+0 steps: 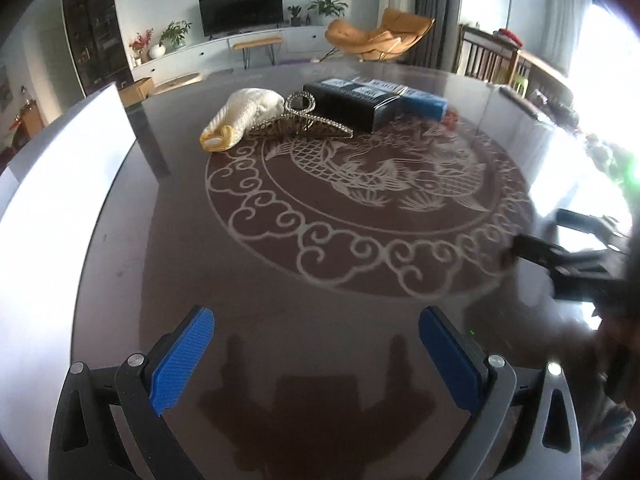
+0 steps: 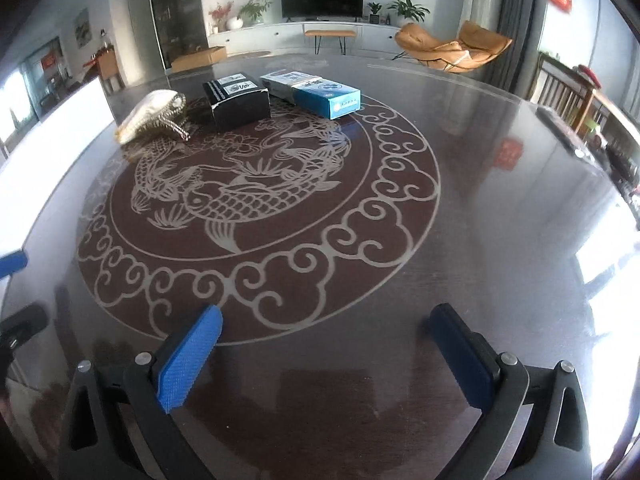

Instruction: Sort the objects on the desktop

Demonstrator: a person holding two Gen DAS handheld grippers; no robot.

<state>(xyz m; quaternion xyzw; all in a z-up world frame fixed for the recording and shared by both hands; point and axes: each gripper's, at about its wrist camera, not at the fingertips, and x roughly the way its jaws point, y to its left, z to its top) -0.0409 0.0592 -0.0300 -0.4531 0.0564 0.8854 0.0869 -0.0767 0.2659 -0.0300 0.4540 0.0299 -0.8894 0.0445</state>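
Note:
On the far side of the round glass table (image 1: 280,312) lie a white and yellow cloth glove (image 1: 244,114), a sparkly hair claw clip (image 1: 300,122), a black box (image 1: 352,106) and a blue box (image 1: 424,102). They also show in the right wrist view: glove (image 2: 150,116), clip (image 2: 174,122), black box (image 2: 238,100), blue box (image 2: 316,94). My left gripper (image 1: 316,344) is open and empty over the near table edge. My right gripper (image 2: 326,344) is open and empty, well short of the objects. The right gripper also shows at the left view's right edge (image 1: 560,256).
A fish and cloud pattern (image 2: 256,200) fills the table's middle. A white board (image 1: 60,184) stands at the left edge. Beyond are a TV cabinet (image 2: 320,36), an orange lounge chair (image 2: 452,50) and wooden chairs (image 2: 568,92) at the right.

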